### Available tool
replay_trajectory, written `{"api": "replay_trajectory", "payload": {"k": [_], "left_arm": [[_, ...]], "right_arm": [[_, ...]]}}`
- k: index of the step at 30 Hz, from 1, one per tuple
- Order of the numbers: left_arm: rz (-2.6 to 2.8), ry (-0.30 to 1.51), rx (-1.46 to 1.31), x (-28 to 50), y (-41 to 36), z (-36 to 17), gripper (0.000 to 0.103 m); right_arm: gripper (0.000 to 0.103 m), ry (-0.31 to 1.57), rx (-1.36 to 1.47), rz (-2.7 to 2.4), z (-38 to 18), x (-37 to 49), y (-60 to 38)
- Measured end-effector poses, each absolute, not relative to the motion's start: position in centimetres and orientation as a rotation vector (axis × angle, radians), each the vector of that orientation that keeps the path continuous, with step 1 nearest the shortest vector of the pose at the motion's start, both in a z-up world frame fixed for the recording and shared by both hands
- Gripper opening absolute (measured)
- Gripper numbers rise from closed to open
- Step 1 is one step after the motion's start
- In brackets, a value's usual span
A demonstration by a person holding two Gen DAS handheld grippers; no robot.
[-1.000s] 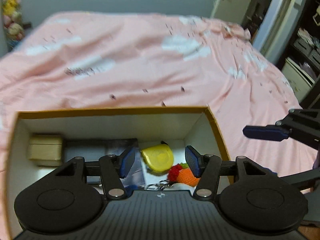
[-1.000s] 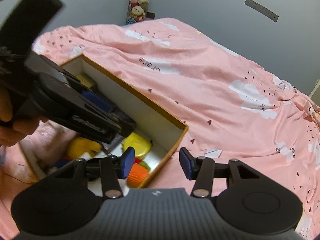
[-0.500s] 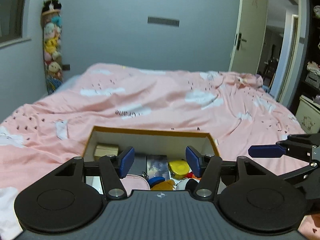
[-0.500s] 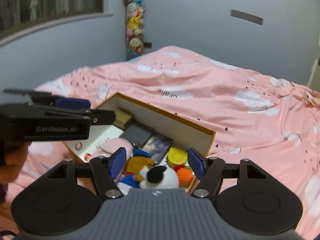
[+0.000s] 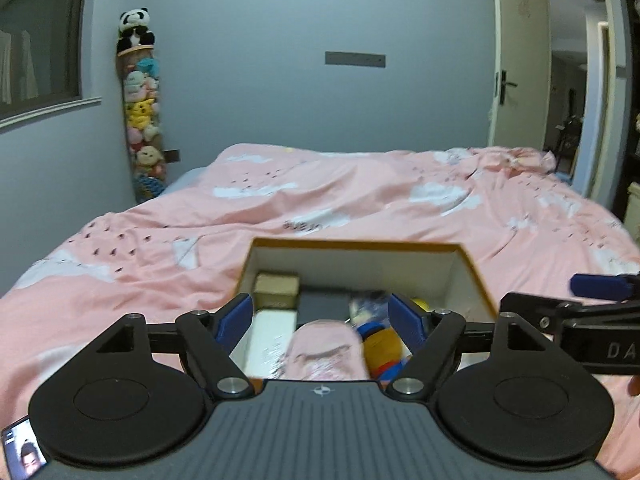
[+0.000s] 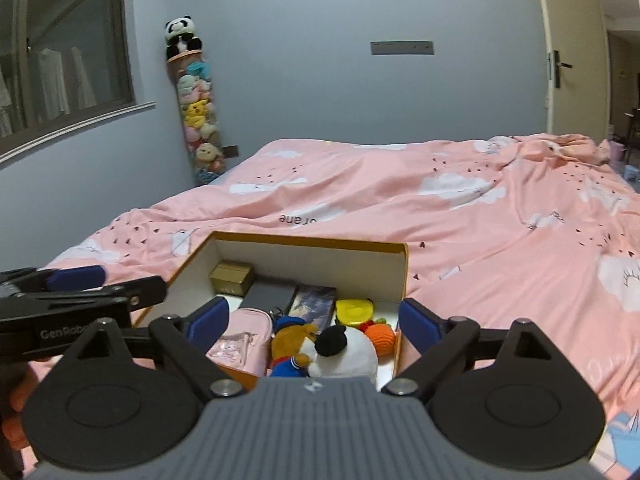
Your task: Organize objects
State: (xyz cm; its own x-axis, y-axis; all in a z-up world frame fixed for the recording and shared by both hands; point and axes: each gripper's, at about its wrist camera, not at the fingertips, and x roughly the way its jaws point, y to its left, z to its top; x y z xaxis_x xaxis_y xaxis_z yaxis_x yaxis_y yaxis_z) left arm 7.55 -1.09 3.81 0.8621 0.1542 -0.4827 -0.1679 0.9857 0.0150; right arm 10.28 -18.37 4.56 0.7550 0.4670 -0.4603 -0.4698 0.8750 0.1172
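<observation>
Both grippers, left gripper (image 5: pixel 320 316) and right gripper (image 6: pixel 314 318), empty, jaws opening wide, low in frame over the filled box (image 6: pixel 320 249) on the bed (image 6: pixel 480 216).

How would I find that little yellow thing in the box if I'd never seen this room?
Start at the bed with the pink cloud-print cover, where an open cardboard box with an orange rim and white inside sits. Look in its right-hand part, near the right wall. The flat, rounded, glossy yellow plastic case lies there, behind the orange crocheted toy; it is the only hard, shiny yellow item among soft toys.
</observation>
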Motion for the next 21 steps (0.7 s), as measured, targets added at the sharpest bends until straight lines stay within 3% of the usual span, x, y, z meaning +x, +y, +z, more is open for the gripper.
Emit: {"api": "replay_trajectory", "payload": {"k": [1, 7, 21], "left_arm": [[0.173, 0.506, -0.025, 7.3, -0.9, 3.5, 0.089], [0.183, 0.505, -0.062, 6.8, -0.1, 2.0, 0.089], [0.101, 0.554, -0.136, 7.2, 0.5, -0.1, 0.091]], "right_arm": [[0.098, 0.501, -0.001, 0.504, 4.2, 10.2, -18.1], [0.101, 0.515, -0.008, 0.498, 2.7, 9.7, -17.0], [0.101, 0.551, 0.004, 0.479, 0.4, 10.1, -16.8]]}}
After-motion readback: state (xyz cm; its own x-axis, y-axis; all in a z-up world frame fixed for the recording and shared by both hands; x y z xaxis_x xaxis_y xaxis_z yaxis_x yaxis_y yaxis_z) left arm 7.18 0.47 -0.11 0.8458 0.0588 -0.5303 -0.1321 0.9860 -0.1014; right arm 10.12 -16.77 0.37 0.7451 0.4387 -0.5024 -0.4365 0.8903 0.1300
